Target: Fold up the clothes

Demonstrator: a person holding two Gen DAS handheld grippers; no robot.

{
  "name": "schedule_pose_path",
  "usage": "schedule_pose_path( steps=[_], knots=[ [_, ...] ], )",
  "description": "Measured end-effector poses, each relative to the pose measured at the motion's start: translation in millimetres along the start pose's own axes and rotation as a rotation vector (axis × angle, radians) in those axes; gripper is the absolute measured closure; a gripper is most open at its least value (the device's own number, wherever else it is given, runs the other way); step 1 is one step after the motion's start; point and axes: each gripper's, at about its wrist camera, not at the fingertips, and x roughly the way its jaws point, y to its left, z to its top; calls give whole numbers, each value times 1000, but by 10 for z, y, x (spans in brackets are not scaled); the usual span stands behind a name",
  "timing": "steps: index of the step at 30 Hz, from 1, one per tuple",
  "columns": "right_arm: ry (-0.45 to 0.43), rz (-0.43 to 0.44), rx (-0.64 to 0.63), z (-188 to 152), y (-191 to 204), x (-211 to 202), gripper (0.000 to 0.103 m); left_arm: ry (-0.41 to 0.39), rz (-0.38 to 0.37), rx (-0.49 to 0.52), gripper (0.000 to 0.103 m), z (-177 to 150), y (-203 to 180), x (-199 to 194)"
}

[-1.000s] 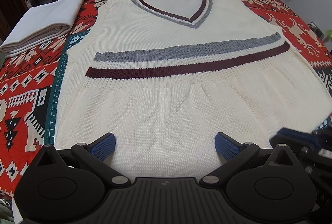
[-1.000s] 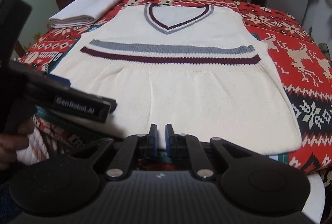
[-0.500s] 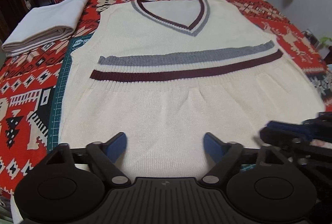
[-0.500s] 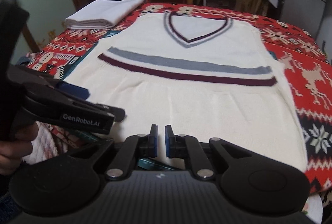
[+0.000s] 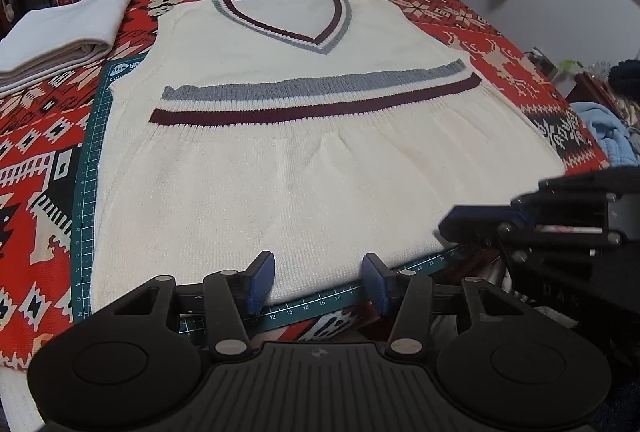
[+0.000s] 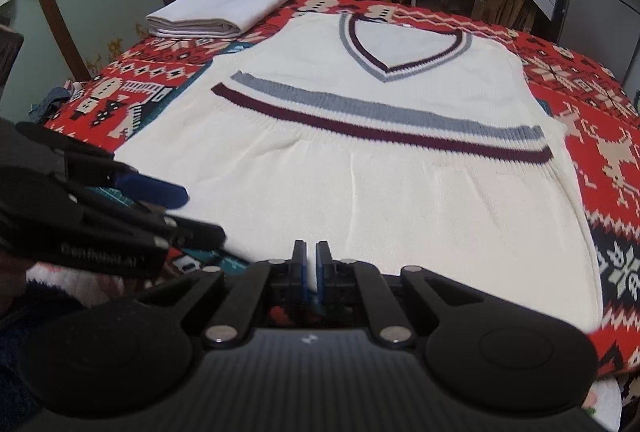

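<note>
A cream knit vest (image 5: 312, 172) (image 6: 400, 192) with a V-neck and grey and maroon stripes lies flat, its lower half folded up and its near edge toward me. My left gripper (image 5: 318, 274) is open, its blue pads on either side of the vest's near edge at the middle. My right gripper (image 6: 311, 256) is shut just above that near edge, with nothing visible between its pads. In the left wrist view the right gripper (image 5: 480, 220) sits at the vest's near right corner. The left gripper (image 6: 160, 192) shows at the near left in the right wrist view.
A folded white cloth (image 5: 60, 28) (image 6: 224, 8) lies at the far left of the table. A green cutting mat (image 5: 92, 160) lies under the vest on a red patterned tablecloth (image 5: 500, 48). Shelves and boxes stand behind. Blue clothing (image 5: 608, 136) is piled off the right edge.
Both grippers have drawn back toward the near edge, so the vest's near edge and the mat's ruler now show. The left gripper's jaws have narrowed. The right gripper stays shut.
</note>
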Motion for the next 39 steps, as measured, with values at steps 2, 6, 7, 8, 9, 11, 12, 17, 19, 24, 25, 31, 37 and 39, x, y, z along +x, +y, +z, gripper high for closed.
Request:
schedule_pose_path(
  steps=[2, 6, 7, 8, 9, 11, 12, 17, 19, 24, 25, 31, 37, 39],
  knots=[
    [-6, 11, -24, 51, 62, 46, 98, -4, -6, -7, 55, -4, 19, -20],
    [20, 27, -52, 43, 158, 180, 98, -15, -18, -23, 55, -19, 50, -67],
    [21, 28, -56, 5, 170, 182, 98, -18, -21, -27, 55, -22, 57, -79],
    [19, 30, -62, -34, 182, 172, 98, -21, -24, -31, 55, -26, 65, -91],
    [23, 40, -69, -59, 198, 148, 98, -24, -28, -35, 57, -29, 73, -102],
    [17, 51, -89, -80, 229, 78, 98, -40, -37, -47, 62, -21, 94, -146],
    [13, 56, -100, -89, 244, 42, 98, -58, -47, -58, 64, -6, 116, -179],
    [-8, 62, -92, 97, 230, 90, 98, -54, -53, -85, 77, 36, 206, -122],
    [-5, 68, -98, 162, 252, 188, 98, -30, -44, -89, 79, 9, 243, -54],
    [16, 82, -141, 84, 376, 317, 96, -18, -35, -96, 82, -72, 310, -77],
    [18, 91, -157, 54, 406, 298, 96, -19, -36, -96, 82, -85, 317, -98],
    [14, 121, -183, 103, 475, 184, 97, -42, -48, -119, 82, -114, 403, -234],
    [26, 128, -188, 262, 580, 388, 97, -27, -29, -206, 85, -120, 665, -161],
    [34, 127, -201, 198, 632, 422, 96, -27, -38, -229, 87, -158, 723, -191]
  ],
)
